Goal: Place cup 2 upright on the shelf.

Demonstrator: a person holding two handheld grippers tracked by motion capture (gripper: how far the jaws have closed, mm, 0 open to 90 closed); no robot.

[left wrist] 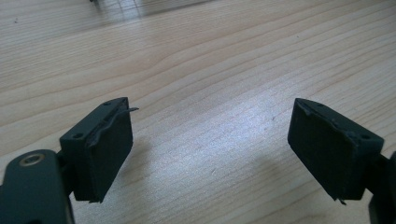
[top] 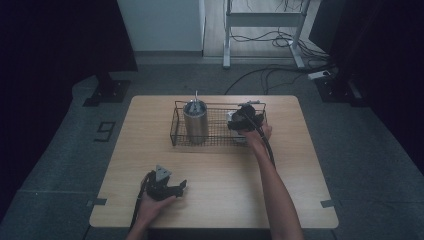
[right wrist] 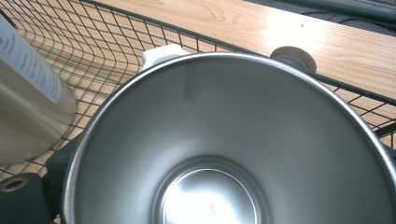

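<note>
The right gripper [top: 245,119] has its fingers [right wrist: 56,170] closed around a steel cup [right wrist: 233,154]. In the right gripper view one black pad lies against the cup's outer wall at about 8 o'clock, and the other is hidden behind the rim. The cup's mouth faces the camera, so its long axis runs straight away from the fingers, down towards its shiny bottom.

The cup sits at the right end of a wire basket [top: 220,105]. Just past its rim at 11 o'clock is a small white piece [right wrist: 161,53], and at 1 o'clock a round brown knob [right wrist: 293,55] stands by the basket's wire. A taller steel tumbler [top: 195,120] stands upright at the cup's 9 o'clock in the high view, at the basket's left end, apart from the cup.

The relation that matters is the cup against the basket wall. The way out appears to be up along the cup's own axis, since a sideways pull would likely meet wire or the tumbler.

The left gripper [left wrist: 210,135] rests low on the table [top: 300,200] near its front edge. Its fingers are spread wide with nothing but bare wood between them. From there the cup lies at about 1 o'clock and well apart, so the right hand is by far the nearer.
</note>
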